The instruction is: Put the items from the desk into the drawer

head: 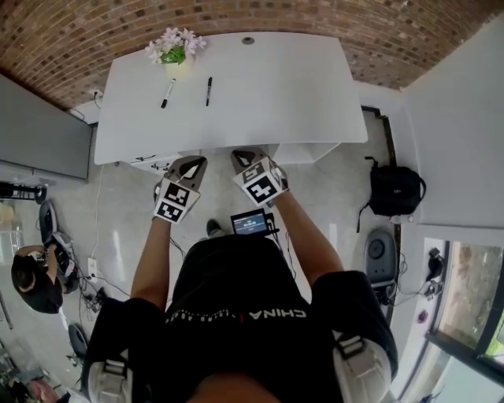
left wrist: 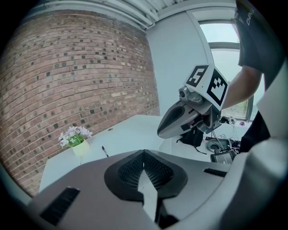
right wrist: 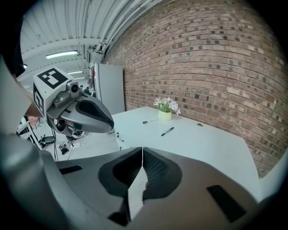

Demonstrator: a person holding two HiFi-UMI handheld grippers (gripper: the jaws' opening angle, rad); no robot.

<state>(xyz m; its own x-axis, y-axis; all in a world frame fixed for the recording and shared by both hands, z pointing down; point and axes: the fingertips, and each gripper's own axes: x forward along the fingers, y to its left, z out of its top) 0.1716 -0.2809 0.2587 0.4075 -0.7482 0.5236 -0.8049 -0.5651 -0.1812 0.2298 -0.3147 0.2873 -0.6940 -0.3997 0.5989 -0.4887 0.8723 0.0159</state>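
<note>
White desk (head: 268, 86), flower pot (head: 175, 57), marker (head: 168, 93), second marker (head: 209, 90)

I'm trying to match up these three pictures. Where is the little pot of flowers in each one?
Head view: flower pot top left, at the white desk's far edge.
Left gripper view: flower pot lower left.
Right gripper view: flower pot just right of centre.
Shared landmark: the brick wall behind it.

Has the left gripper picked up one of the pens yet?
No: the left gripper is shut on nothing, and the left pen and right pen both lie on the desk.
</note>
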